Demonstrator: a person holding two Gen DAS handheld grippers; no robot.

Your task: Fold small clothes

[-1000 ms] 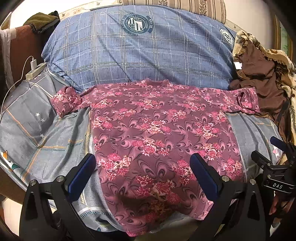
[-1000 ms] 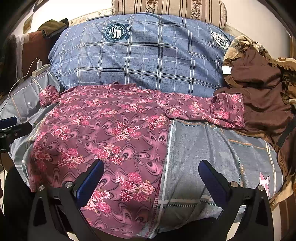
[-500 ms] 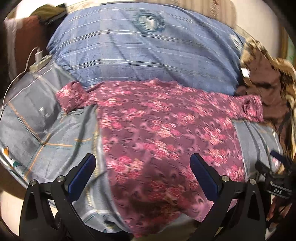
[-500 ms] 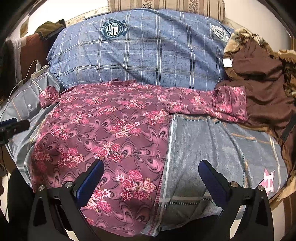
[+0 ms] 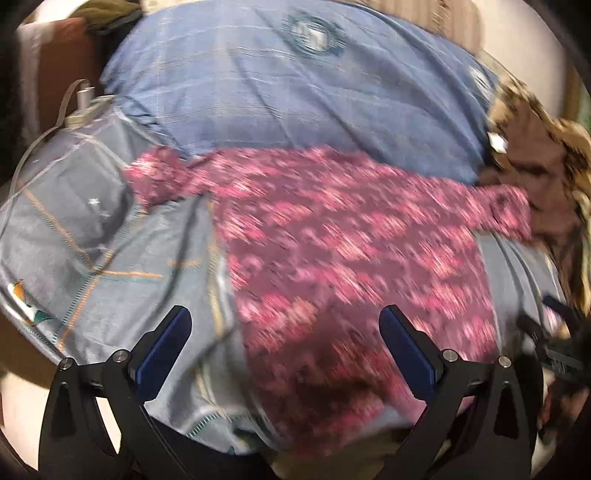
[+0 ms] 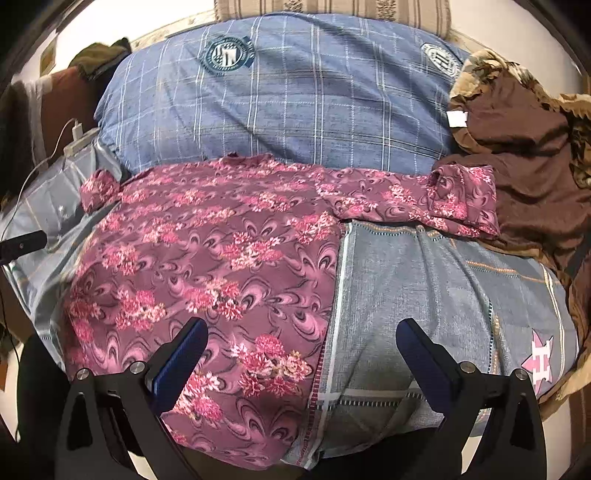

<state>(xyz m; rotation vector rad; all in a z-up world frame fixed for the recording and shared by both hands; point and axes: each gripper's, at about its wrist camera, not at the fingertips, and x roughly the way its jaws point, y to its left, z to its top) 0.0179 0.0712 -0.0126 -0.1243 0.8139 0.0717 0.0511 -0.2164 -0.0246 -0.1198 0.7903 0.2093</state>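
Shirt: we see the maroon floral shirt [image 6: 221, 258] spread flat on the bed [image 6: 424, 288], its hem hanging over the near edge and its collar against the blue pillow [image 6: 295, 96].
Sleeves: our view from the right shows the right sleeve [image 6: 458, 199] stretched out with its cuff folded, touching the brown blanket [image 6: 524, 155]; the left sleeve [image 6: 98, 186] lies bunched near the pillow's corner.
Left claw: our left claw [image 5: 284, 343] is spread wide and holds nothing; it hangs above the shirt's left edge, one finger over the grey sheet, the other over the floral cloth. This view is blurred.
Right claw: our right claw [image 6: 301, 354] is also spread wide and empty, above the shirt's right edge, one finger over the shirt and the other over bare sheet.
Around: a striped cushion [image 6: 332, 11] sits behind the pillow; a white charger [image 6: 79, 142] with its cable lies at the far left of the bed; dark clothes [image 6: 99, 55] are piled beyond it.
In the way: we find the brown blanket heaped just beside the right cuff, crowding that side; the pillow presses on the collar line. The sheet to the right of the shirt's body lies bare, with a pink star print [image 6: 541, 356] near its edge.
Other tool: from the right view we see a tip of the left tool at the far left edge.
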